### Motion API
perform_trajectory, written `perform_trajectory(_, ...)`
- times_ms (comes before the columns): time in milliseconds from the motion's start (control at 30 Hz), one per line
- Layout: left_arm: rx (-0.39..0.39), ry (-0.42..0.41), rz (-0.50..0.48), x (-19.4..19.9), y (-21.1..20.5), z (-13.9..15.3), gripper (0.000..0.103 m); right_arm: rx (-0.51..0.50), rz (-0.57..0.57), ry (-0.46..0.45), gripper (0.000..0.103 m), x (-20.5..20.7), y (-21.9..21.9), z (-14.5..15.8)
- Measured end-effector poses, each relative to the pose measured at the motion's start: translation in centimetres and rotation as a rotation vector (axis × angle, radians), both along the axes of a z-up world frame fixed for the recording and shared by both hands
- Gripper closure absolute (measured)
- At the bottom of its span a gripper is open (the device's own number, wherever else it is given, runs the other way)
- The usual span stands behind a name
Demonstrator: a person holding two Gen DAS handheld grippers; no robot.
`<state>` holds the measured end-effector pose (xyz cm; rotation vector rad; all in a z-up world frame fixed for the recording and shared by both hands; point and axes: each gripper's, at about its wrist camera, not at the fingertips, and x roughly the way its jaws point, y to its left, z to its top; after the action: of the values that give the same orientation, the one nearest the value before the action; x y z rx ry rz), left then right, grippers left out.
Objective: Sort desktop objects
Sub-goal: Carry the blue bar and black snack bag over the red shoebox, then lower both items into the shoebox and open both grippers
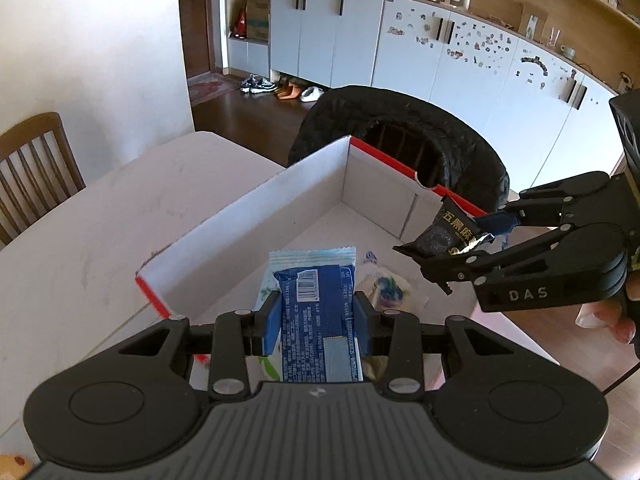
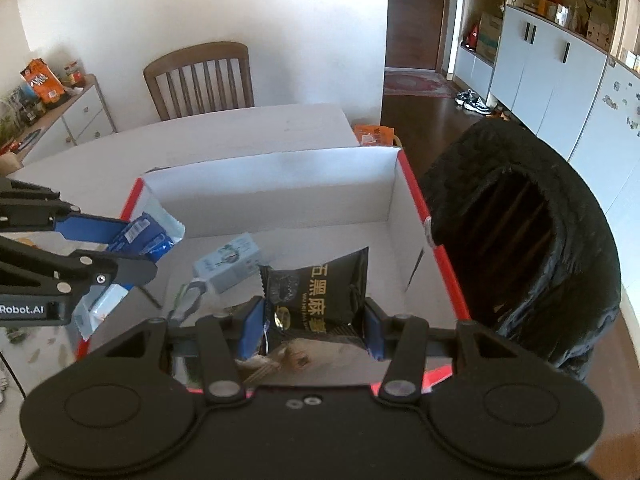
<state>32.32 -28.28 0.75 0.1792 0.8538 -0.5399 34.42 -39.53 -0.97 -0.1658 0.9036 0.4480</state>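
Observation:
A white cardboard box with red outer edges (image 1: 256, 208) (image 2: 280, 184) stands open on the white table. My left gripper (image 1: 316, 320) is shut on a blue snack packet (image 1: 316, 300) and holds it over the box's near edge; it also shows in the right wrist view (image 2: 140, 236). My right gripper (image 2: 312, 324) is shut on a black snack packet with gold writing (image 2: 320, 288) over the box; it also shows in the left wrist view (image 1: 444, 232). A pale packet (image 2: 228, 260) and other small items lie on the box floor.
A chair draped in a black coat (image 1: 400, 128) (image 2: 520, 232) stands right behind the box. A wooden chair (image 2: 200, 80) is at the table's far side. An orange packet (image 2: 372, 134) lies past the table's far corner. White cabinets line the wall.

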Motion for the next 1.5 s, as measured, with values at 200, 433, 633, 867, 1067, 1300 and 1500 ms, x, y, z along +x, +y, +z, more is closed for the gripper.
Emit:
perform_trajectory(200, 0.009, 0.006, 0.002, 2.3, -0.6, -0.5, 0.067, -0.014, 0.005, 0.015, 0.053, 2.2, 0.4, -0.9)
perform_trajectory(433, 0.056, 0.006, -0.027, 4.2, -1.4, -2.0, 0.067, -0.001, -0.012, 0.049, 0.053, 5.0, 1.0, -2.1)
perform_trajectory(633, 0.091, 0.026, -0.032, 5.8, -1.6, -3.2, 0.067, -0.013, -0.005, 0.061, 0.053, 7.3, 1.8, -3.0)
perform_trajectory(867, 0.121, 0.047, -0.039, 7.2, -1.5, -4.8, 0.067, -0.037, 0.028, 0.091, 0.053, 9.1, 3.5, -4.1)
perform_trajectory(1067, 0.150, 0.071, -0.053, 7.8, -1.5, -6.0, 0.067, -0.073, 0.049, 0.102, 0.053, 9.7, 4.4, -5.3)
perform_trajectory(1300, 0.171, 0.100, -0.059, 8.1, -1.5, -7.2, 0.067, -0.102, 0.091, 0.111, 0.053, 9.8, 5.4, -6.5)
perform_trajectory(1500, 0.169, 0.127, -0.055, 8.4, -1.6, -7.9, 0.067, -0.111, 0.095, 0.147, 0.053, 10.3, 5.7, -7.5)
